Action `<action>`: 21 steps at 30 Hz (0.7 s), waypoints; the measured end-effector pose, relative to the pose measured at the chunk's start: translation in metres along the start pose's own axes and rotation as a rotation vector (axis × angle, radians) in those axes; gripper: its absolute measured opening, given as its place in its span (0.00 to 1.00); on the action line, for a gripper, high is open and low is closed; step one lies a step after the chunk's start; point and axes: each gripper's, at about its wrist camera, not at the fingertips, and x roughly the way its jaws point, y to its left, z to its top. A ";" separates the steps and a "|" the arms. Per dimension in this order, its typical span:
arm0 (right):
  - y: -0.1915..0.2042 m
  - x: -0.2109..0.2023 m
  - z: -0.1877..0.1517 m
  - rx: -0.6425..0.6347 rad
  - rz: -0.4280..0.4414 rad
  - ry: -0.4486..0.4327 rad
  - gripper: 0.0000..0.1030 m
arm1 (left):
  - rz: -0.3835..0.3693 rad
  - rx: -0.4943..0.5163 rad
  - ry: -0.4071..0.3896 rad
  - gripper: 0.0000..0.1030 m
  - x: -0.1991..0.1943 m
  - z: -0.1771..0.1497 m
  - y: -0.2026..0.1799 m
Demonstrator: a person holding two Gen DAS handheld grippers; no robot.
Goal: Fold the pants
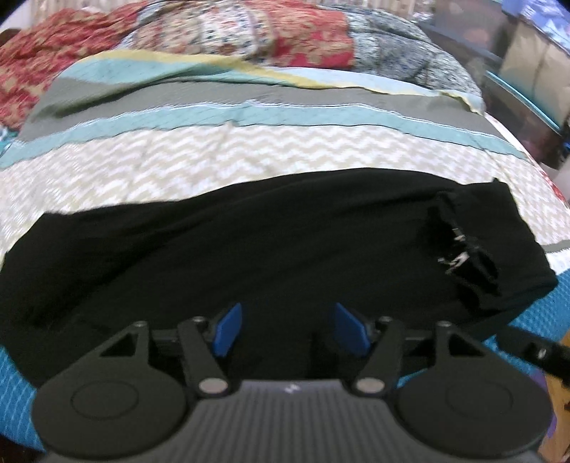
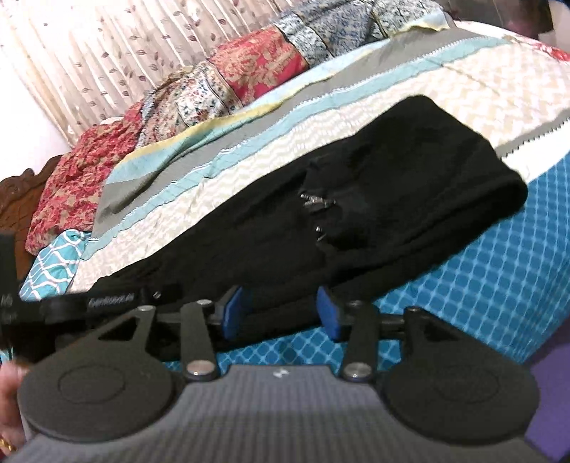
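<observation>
Two grippers at near edge of bed (image 1: 249, 156), both with fingers spread, grasping nothing. Pants (image 1: 249, 242) — black, lying lengthwise across chevron quilt (image 1: 178, 167), zipper (image 1: 459, 260) showing near right end. Left gripper (image 1: 290, 329) low over pants' near edge. Right gripper (image 2: 281, 311) at same edge, blue fingers (image 2: 233, 308) either side of hem — contact unclear. Floral quilt (image 2: 249, 74) bunched beyond.

Bed (image 1: 527, 342) with blue patterned sheet, striped chevron quilt (image 1: 213, 149) mid-frame, black pants (image 1: 249, 242) lengthwise across it, floral blanket (image 1: 249, 32) along top.
</observation>
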 end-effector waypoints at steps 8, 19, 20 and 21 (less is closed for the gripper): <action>0.007 0.008 -0.007 0.046 -0.070 0.048 0.49 | 0.039 -0.055 -0.021 0.64 -0.001 -0.020 0.044; 0.037 0.029 -0.017 -0.017 -0.130 0.106 0.51 | -0.126 -0.050 -0.124 0.66 -0.038 -0.048 0.088; 0.041 0.031 -0.016 -0.030 -0.128 0.110 0.51 | -0.144 -0.064 -0.132 0.70 -0.043 -0.051 0.094; 0.044 0.032 -0.017 -0.042 -0.125 0.114 0.51 | -0.163 -0.090 -0.145 0.75 -0.050 -0.055 0.105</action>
